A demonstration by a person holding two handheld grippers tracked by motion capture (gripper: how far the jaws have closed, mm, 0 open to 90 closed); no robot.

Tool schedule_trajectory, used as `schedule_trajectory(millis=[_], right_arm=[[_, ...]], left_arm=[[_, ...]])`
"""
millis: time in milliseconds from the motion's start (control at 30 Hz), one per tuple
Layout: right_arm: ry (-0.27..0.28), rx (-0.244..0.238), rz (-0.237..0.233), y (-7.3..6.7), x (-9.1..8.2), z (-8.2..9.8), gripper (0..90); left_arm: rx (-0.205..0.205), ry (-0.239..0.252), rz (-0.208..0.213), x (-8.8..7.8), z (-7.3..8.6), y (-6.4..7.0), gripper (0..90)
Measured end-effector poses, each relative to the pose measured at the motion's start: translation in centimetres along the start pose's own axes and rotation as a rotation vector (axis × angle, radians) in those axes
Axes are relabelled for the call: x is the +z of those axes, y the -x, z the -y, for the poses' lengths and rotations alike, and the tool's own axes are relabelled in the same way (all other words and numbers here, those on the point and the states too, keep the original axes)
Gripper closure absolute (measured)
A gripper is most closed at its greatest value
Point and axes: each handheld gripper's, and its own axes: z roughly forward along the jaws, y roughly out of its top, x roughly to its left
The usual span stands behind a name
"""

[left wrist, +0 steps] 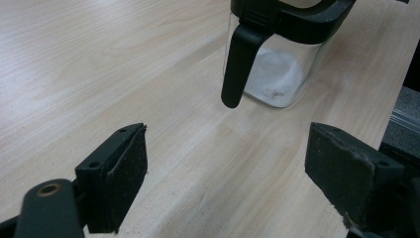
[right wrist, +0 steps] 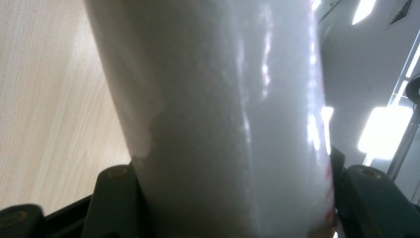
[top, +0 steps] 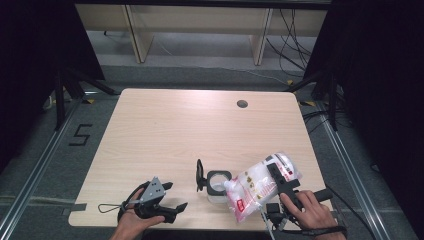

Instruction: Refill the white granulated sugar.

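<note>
Currently the right gripper (top: 278,176) clamps a plastic bag of white granules (top: 260,184), tilted with its lower corner at the mouth of the glass jar (top: 218,186), whose black hinged lid (top: 200,175) stands open. The jar sits near the front edge of the table (top: 170,125) and already holds a little white powder. The left gripper (top: 172,196) rests beside it, jaws apart and empty. The operator should keep the bag's corner over the opening, raise the rear end gradually, and steady the jar if it shifts.
</note>
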Motion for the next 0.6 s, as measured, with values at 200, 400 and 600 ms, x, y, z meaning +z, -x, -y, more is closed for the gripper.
schedule_trajectory(millis=[200,400,600], right_arm=[[-0.002,-0.022,0.006,-0.1,0.21,-0.01,43.4],[-0.028,-0.015,-0.009,-0.17,-0.05,-0.08,43.7],[-0.001,-0.07,0.038,0.5,-0.28,-0.24,43.6]], left_arm=[[0.006,-0.004,0.0,0.01,-0.01,-0.01,16.1],[-0.005,0.001,0.003,0.03,0.0,0.04,16.1],[-0.002,0.003,0.002,0.01,-0.02,0.01,16.1]])
